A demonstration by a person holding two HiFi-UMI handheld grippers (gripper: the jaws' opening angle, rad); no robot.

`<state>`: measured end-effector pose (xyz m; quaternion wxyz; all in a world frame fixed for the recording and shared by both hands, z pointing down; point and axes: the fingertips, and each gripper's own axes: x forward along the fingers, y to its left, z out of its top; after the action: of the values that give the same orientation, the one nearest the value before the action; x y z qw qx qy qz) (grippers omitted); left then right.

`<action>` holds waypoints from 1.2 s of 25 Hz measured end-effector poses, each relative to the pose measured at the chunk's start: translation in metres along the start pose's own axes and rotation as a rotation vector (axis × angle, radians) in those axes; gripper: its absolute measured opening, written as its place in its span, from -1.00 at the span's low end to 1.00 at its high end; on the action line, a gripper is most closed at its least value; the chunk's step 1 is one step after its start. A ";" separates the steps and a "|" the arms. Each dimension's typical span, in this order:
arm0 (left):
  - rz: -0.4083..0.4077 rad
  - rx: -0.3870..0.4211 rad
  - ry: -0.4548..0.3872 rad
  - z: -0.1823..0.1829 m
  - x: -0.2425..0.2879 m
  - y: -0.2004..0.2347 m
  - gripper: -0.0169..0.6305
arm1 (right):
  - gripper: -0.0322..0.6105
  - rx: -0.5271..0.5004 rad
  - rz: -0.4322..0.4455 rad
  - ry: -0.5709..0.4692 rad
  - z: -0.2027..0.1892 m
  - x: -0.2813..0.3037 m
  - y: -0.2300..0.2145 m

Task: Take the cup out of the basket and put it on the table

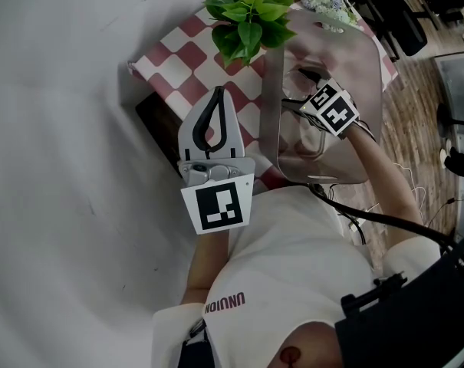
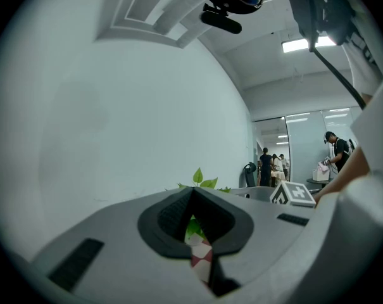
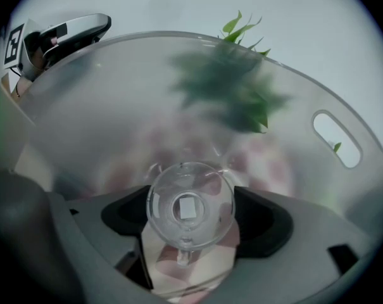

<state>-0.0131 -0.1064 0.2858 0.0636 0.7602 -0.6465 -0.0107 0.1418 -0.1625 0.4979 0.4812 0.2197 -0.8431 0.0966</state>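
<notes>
Shirt [image 1: 293, 259] is filling the lower frame in head view. Just above it, L gripper [image 1: 218, 92] is hovering centre-left over the table [image 1: 187, 52] edge, jaws pressed together w/ nothing btwn them. R gripper [image 3: 191, 213] is reaching into the basket [image 1: 350, 60] at upper right. Its jaws are sitting part-open against both sides of the cup [image 3: 190, 198], apparently gripping it. The cup is inside the basket; can't tell if it's off the bottom yet.

Step in hand, I'd judge: the grasp, w/ the lift-out not yet made. Next move is calling for a firm hold on slick glass, raising it clear of the basket wall, avoiding the plant [image 1: 247, 18], then setting it on bare table.

Count: 1 cup, 1 basket, 1 plant, 1 table, 2 grippers.
</notes>
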 end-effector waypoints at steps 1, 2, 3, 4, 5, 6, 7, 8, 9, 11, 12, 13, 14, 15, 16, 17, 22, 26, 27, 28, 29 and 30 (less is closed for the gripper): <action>0.000 -0.001 -0.001 0.000 0.000 0.000 -0.92 | 0.37 0.000 -0.003 -0.001 0.000 -0.001 -0.001; -0.001 -0.001 -0.002 0.000 0.001 0.000 -0.92 | 0.37 -0.001 -0.005 -0.001 0.001 -0.003 -0.001; -0.001 -0.001 -0.003 0.000 0.001 0.000 -0.92 | 0.37 -0.003 -0.008 -0.003 0.001 -0.004 -0.002; -0.002 -0.001 -0.003 0.000 0.000 -0.001 -0.92 | 0.37 -0.005 -0.011 -0.005 0.002 -0.005 -0.002; -0.002 0.000 -0.003 0.000 0.000 -0.001 -0.92 | 0.37 -0.006 -0.015 -0.008 0.003 -0.007 -0.003; -0.002 0.002 -0.003 0.000 0.000 -0.001 -0.92 | 0.37 -0.007 -0.018 -0.011 0.004 -0.009 -0.003; 0.000 0.002 -0.004 0.000 0.000 0.000 -0.92 | 0.37 -0.007 -0.021 -0.014 0.004 -0.010 -0.004; 0.001 0.002 -0.005 0.000 -0.001 0.000 -0.92 | 0.37 -0.006 -0.025 -0.017 0.005 -0.012 -0.004; 0.003 0.002 -0.005 0.000 -0.001 0.000 -0.92 | 0.37 -0.007 -0.028 -0.019 0.006 -0.014 -0.005; 0.006 0.001 -0.005 0.000 -0.001 0.001 -0.92 | 0.37 -0.007 -0.036 -0.020 0.008 -0.018 -0.006; 0.007 0.001 -0.005 0.000 -0.001 0.002 -0.92 | 0.37 -0.008 -0.039 -0.021 0.009 -0.020 -0.006; 0.007 0.001 -0.006 0.000 -0.001 0.002 -0.92 | 0.37 -0.009 -0.042 -0.023 0.010 -0.022 -0.007; 0.007 0.001 -0.006 0.000 -0.001 0.002 -0.92 | 0.37 -0.011 -0.045 -0.024 0.010 -0.023 -0.007; 0.007 0.001 -0.007 0.000 -0.001 0.002 -0.92 | 0.37 -0.012 -0.048 -0.025 0.011 -0.025 -0.007; 0.007 0.001 -0.008 0.001 -0.001 0.002 -0.92 | 0.37 -0.014 -0.050 -0.027 0.012 -0.027 -0.008; 0.006 0.001 -0.008 0.001 -0.001 0.002 -0.92 | 0.37 -0.014 -0.052 -0.030 0.013 -0.028 -0.008; 0.005 0.003 -0.007 0.000 -0.002 0.001 -0.92 | 0.37 -0.028 -0.062 -0.040 0.017 -0.036 -0.008; 0.003 0.007 -0.016 0.001 -0.003 0.000 -0.92 | 0.37 -0.042 -0.071 -0.043 0.019 -0.042 -0.008; 0.003 0.008 -0.018 0.002 -0.003 0.000 -0.92 | 0.37 -0.047 -0.075 -0.044 0.019 -0.044 -0.008; 0.003 0.010 -0.020 0.002 -0.003 0.000 -0.92 | 0.37 -0.052 -0.078 -0.045 0.019 -0.046 -0.008; 0.003 0.010 -0.020 0.001 -0.003 0.000 -0.92 | 0.37 -0.056 -0.081 -0.046 0.020 -0.048 -0.008; 0.004 0.010 -0.021 0.001 -0.003 0.001 -0.92 | 0.37 -0.061 -0.084 -0.049 0.021 -0.051 -0.008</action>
<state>-0.0144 -0.1036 0.2843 0.0529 0.7591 -0.6486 -0.0151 0.1518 -0.1638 0.4432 0.4707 0.2426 -0.8471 0.0451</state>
